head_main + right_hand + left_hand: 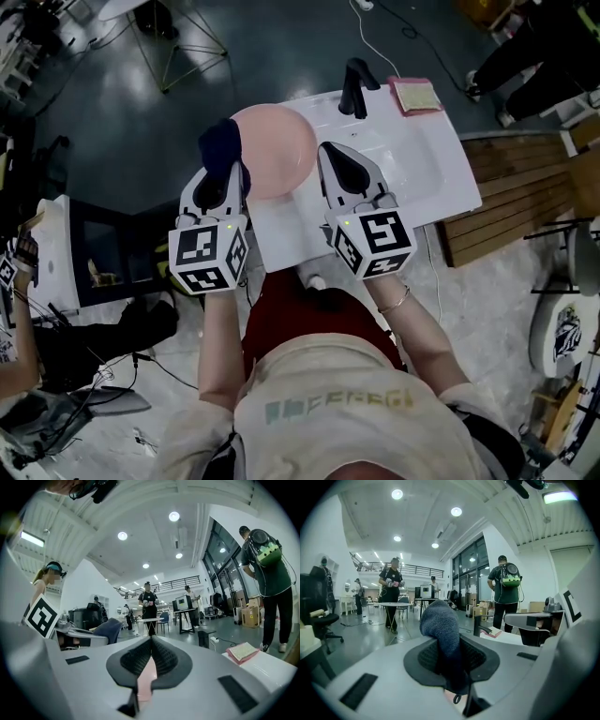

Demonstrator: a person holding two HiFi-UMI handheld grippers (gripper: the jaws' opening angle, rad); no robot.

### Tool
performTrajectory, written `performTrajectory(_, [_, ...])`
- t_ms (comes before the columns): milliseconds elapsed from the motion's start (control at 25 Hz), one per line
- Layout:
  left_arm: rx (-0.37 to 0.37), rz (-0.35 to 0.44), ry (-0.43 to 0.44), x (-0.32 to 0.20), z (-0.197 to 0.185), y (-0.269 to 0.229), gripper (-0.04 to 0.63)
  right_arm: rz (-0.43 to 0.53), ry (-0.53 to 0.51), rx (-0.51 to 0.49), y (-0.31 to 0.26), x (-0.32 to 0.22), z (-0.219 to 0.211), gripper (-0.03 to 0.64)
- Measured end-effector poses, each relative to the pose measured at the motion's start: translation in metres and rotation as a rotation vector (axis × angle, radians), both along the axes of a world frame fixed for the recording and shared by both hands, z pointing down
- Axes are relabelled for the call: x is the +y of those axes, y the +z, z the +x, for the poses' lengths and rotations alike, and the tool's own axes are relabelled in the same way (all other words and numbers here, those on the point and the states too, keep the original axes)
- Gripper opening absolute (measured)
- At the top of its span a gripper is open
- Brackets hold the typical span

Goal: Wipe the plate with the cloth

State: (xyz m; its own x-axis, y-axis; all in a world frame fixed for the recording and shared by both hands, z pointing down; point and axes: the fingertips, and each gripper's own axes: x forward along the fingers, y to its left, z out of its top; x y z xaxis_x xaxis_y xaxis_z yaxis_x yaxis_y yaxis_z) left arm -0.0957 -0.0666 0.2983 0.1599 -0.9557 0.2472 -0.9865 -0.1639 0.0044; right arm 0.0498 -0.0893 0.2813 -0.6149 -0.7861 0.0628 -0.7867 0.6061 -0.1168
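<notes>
1. Cloth (220, 145), dark blue, sat pinched between the left gripper's (222, 183) jaws, bunched up just beside the left edge of the plate (277, 150).
2. Right gripper (342, 169) was clenched on the pink plate's rim, holding it over the left end of the white sink (422, 169).
3. Faucet (354, 86), black, stood behind the plate.

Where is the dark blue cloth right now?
In the head view, the dark blue cloth is clamped in the left gripper, beside the left edge of the round pink plate.
</notes>
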Motion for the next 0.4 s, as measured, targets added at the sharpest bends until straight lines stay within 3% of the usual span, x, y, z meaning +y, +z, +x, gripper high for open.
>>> performTrajectory(400, [-0.021,0.023,-0.033,0.026,0.008,-0.007,0.08,0.016,-0.016,0.006,-0.006,0.022,0.012,0.037])
